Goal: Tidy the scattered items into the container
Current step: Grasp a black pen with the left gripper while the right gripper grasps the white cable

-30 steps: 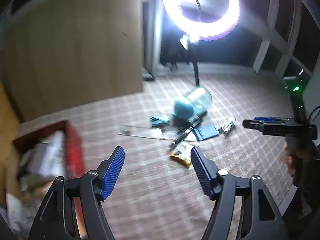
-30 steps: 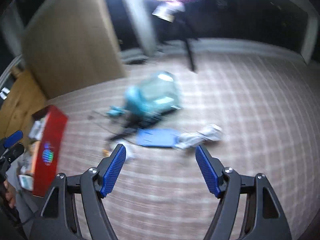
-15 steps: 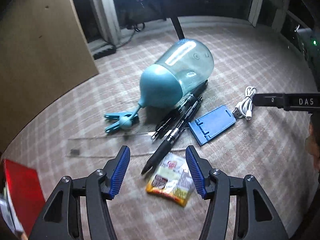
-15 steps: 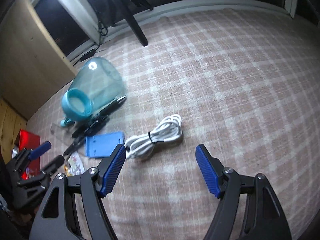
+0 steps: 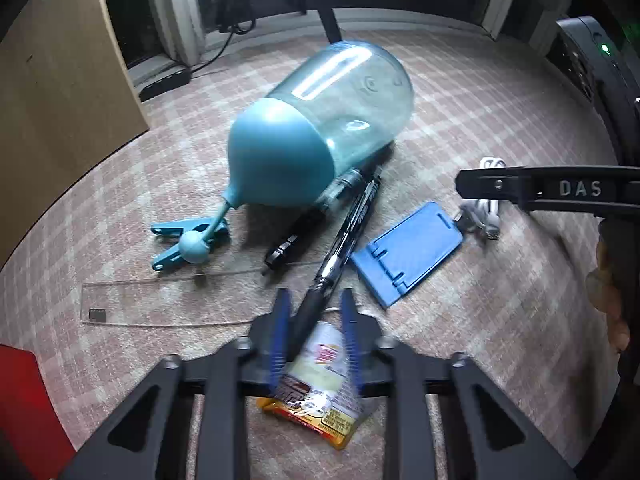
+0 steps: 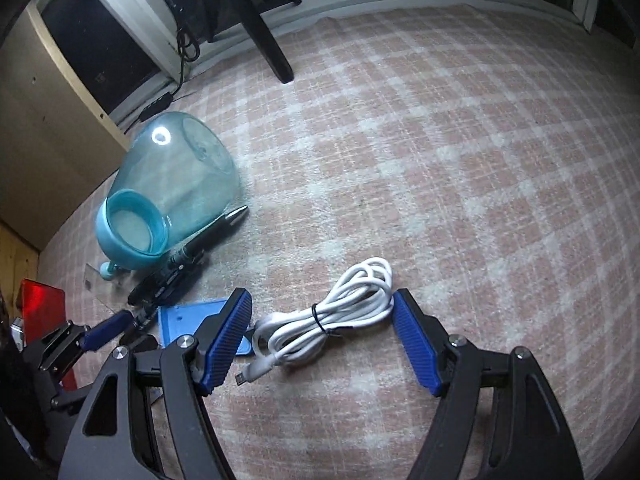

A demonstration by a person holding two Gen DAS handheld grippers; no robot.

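On the checked carpet lies a yellow snack packet (image 5: 320,384) beside the end of a black pen (image 5: 352,224). My left gripper (image 5: 315,338) points down over them. Its blurred blue pads are closing, with the packet's top and the pen's end between them, and no squeeze shows on either. My right gripper (image 6: 322,300) stands open just above the carpet. A coiled white cable (image 6: 340,312) lies between its pads, untouched. Part of the red container (image 5: 24,400) shows at the lower left, and its red wall (image 6: 42,308) appears in the right wrist view.
A teal spray bottle (image 5: 320,120) lies on its side over a second pen. Close by are a teal clip (image 5: 180,236), a clear ruler (image 5: 160,300) and a blue phone stand (image 5: 408,252). A wooden panel (image 5: 60,72) and a black stand leg (image 6: 268,40) border the carpet.
Both grippers came down toward the carpet. The left one moved over the snack packet and its jaws narrowed sharply. The right one settled over the white cable, jaws unchanged.
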